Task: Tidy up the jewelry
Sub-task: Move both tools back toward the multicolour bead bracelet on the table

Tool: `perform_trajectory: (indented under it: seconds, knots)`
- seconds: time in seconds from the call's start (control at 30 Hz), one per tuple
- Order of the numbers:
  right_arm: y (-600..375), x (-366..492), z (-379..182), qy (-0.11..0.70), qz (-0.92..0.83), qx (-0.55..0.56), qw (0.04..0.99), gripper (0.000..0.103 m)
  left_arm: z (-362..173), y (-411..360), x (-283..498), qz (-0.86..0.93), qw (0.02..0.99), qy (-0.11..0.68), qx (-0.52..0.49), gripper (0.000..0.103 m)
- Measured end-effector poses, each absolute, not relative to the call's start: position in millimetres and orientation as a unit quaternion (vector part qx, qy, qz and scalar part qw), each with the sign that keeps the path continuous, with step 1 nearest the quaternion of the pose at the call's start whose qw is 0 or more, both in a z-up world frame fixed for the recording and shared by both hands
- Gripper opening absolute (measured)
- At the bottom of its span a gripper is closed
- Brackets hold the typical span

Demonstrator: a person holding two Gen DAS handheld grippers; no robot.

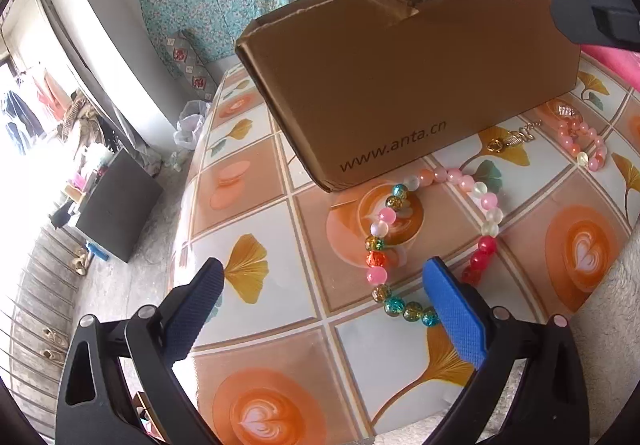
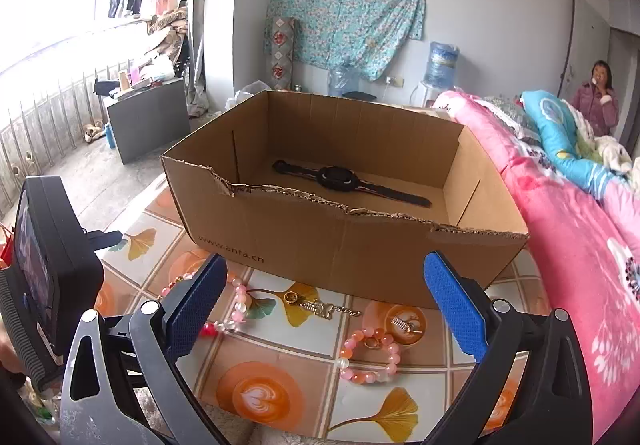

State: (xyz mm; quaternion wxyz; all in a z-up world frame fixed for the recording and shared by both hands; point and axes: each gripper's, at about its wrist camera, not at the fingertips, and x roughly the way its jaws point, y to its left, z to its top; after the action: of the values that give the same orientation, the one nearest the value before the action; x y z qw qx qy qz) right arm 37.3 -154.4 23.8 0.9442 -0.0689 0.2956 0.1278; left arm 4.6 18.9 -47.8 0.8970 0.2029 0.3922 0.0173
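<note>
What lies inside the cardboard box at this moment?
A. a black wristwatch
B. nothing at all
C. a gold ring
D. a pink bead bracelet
A: the right wrist view shows a black wristwatch flat on the floor of the cardboard box, and nothing else visible inside.

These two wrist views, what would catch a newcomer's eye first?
The open cardboard box in the middle of the patterned tabletop, with a black watch lying flat inside it. In front of it lie a long bead necklace, a small pink bead bracelet and a gold chain.
</note>
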Motion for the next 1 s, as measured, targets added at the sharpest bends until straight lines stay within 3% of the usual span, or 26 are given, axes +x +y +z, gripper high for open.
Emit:
perform_trajectory:
  seconds: [0.3, 0.8, 1.0]
  knots:
    - [-154, 35, 19, 0.302, 0.129, -0.065, 0.942, 0.095, -47, 49, 19, -0.024, 0.891, 0.44, 0.111, 0.098]
    - [-152, 33, 14, 0.33, 0.165, -0.037, 0.929, 0.095, -54, 66, 31, -0.035, 0.885, 0.46, 0.056, 0.099]
    - [-151, 31, 12, 0.351, 0.191, -0.013, 0.917, 0.085, -41, 65, 20, -0.028, 0.902, 0.423, 0.082, 0.099]
